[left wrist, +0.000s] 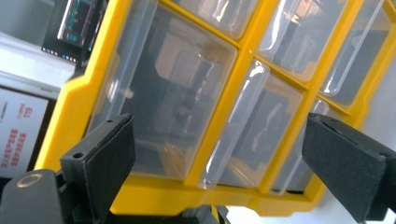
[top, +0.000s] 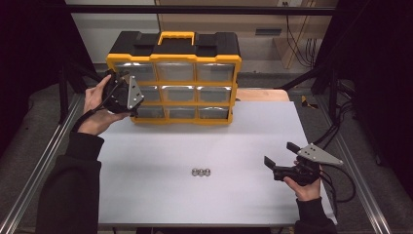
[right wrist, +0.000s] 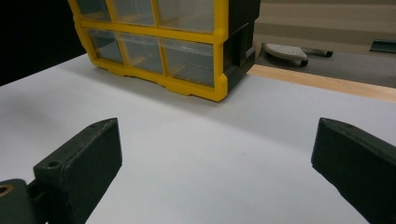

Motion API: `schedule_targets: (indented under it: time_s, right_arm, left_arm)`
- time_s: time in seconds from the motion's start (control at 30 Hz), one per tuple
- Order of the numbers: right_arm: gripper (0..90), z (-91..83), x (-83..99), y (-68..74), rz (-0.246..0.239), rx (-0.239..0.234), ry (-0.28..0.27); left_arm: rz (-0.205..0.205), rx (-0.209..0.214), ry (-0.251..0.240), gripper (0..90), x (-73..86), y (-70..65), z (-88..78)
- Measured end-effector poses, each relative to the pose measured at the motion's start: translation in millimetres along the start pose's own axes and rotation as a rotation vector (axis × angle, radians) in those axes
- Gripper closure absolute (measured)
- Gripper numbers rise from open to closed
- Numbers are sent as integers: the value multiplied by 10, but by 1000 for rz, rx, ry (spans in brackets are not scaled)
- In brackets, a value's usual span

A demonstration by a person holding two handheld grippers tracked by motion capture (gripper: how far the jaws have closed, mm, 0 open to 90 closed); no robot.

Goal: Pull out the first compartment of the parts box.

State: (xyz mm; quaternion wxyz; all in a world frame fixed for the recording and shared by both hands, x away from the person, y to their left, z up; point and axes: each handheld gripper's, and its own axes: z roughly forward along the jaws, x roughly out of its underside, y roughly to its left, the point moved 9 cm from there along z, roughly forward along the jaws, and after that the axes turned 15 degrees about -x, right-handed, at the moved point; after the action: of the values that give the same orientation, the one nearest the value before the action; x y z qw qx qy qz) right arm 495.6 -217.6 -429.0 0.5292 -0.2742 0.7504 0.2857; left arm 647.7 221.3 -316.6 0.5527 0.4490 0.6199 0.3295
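Held low at about four o'clock on the white table [top: 160, 195], the right gripper [top: 281, 157] is seen with its jaws spread wide and nothing between them. Three small metal nuts [top: 200, 172] lie in a touching row near six o'clock, well apart from both grippers. At ten o'clock the left gripper [top: 127, 92] is raised just beside the left column of clear drawers [left wrist: 173, 88] of the yellow-and-black organiser [top: 175, 80], its jaws released and empty.

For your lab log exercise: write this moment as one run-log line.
left gripper: open, at organizer drawers | right gripper: open, above table | three nuts: untouched
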Motion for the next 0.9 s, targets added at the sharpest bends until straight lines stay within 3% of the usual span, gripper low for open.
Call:
schedule_targets:
  time_s: [0.23, 0.5, 0.57, 0.63, 0.8, 0.9]
  right_arm:
    - [22, -3, -3, 1, 6, 3, -1]
    - [22, 0, -3, -1, -2, 1, 0]
    - [22, 0, -2, 2, 4, 3, 1]
    - [22, -1, -3, 0, -2, 1, 0]
    - [22, 1, -3, 1, 1, 3, 1]
    - [22, 1, -2, 2, 3, 3, 1]
  left_arm:
    - [42, -56, -67, 152, -82, 84, 60]
    - [77, -118, -65, 153, -38, 164, 136]
    - [76, -117, -68, 155, -31, 164, 145]
    - [106, -133, -68, 182, -9, 176, 166]
    - [123, -147, -68, 246, 8, 167, 194]
    - [144, -182, -74, 270, -6, 191, 215]
